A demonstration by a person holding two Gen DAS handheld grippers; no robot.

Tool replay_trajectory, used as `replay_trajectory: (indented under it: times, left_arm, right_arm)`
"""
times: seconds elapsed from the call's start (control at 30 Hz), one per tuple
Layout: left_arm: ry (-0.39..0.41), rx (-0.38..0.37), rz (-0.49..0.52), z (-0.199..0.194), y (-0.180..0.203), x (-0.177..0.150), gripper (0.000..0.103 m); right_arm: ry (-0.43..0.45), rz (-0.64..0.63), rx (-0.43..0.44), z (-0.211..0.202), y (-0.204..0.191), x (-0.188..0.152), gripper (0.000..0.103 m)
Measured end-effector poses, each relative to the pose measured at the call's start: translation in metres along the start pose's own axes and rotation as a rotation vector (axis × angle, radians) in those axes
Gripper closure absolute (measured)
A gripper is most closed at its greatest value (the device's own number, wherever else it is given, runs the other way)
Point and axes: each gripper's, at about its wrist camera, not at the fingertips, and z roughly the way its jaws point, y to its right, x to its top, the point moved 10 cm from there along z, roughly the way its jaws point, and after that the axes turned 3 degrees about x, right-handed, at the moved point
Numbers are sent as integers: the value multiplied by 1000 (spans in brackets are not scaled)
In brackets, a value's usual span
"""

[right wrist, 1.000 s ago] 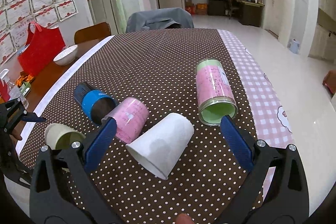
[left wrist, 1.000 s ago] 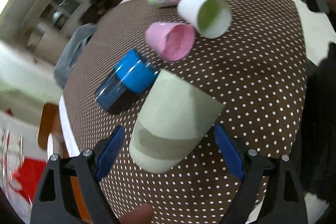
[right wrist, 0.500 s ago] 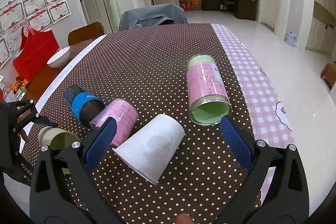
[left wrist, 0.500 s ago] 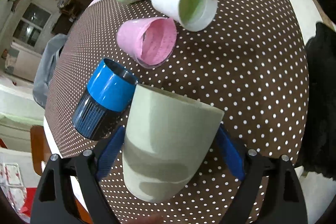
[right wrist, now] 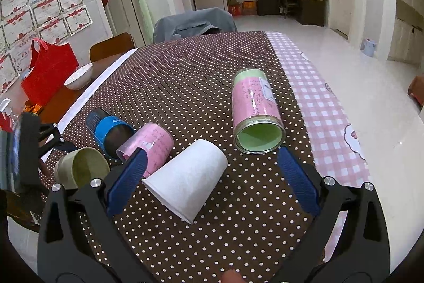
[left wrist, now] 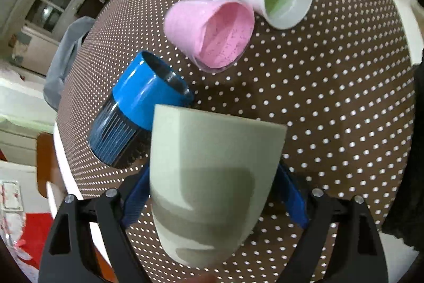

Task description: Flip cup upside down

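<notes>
Left hand-held gripper [left wrist: 212, 199] is clenched on the pale green cup [left wrist: 212, 177], which is gripped by its sides between the blue pads [left wrist: 292, 199] and held above the bench [left wrist: 331, 110]. From the left wrist view the cup's rounded base is seen nearest the camera and its rim is turned away toward the bench; from the right wrist view its open mouth [right wrist: 88, 170] is seen, with nothing inside. The left pad is mostly hidden behind the cup wall.

Right hand-held gripper [right wrist: 212, 183] is released, its fingers spread wide over the white paper cup [right wrist: 186, 179] without contact being made.

Four more containers are laid on their sides on the brown dotted cloth. A blue and dark ribbed cup [left wrist: 137, 113] is found just beside the held cup, its inside dark and hard to read. A pink cup [left wrist: 209, 31] lies next to it, seen empty. The white paper cup, green within, is touched by or pressed close to the pink one; which cannot be told. A tall pink and green canister [right wrist: 255, 110] lies beyond, empty, and is cut off at the top edge of the left wrist view.

A white bowl [right wrist: 78, 76] and a red bag [right wrist: 47, 70] are seen at the bench's far left.
</notes>
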Motion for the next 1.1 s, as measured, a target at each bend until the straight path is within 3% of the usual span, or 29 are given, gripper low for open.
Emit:
replay_trajectory:
  times: [0.13, 0.33, 0.53, 1.1]
  left_arm:
    - [1, -63, -99, -3, -11, 1, 21]
    - [-43, -23, -170, -3, -19, -8, 22]
    - [-38, 20, -254, -27, -10, -14, 23]
    - [24, 85, -156, -90, 50, 15, 24]
  right_arm:
    - [8, 16, -9, -5, 8, -1, 6]
    - [11, 27, 3, -9, 11, -5, 6]
    - [28, 12, 29, -23, 5, -11, 6]
    - [124, 29, 30, -84, 31, -18, 6]
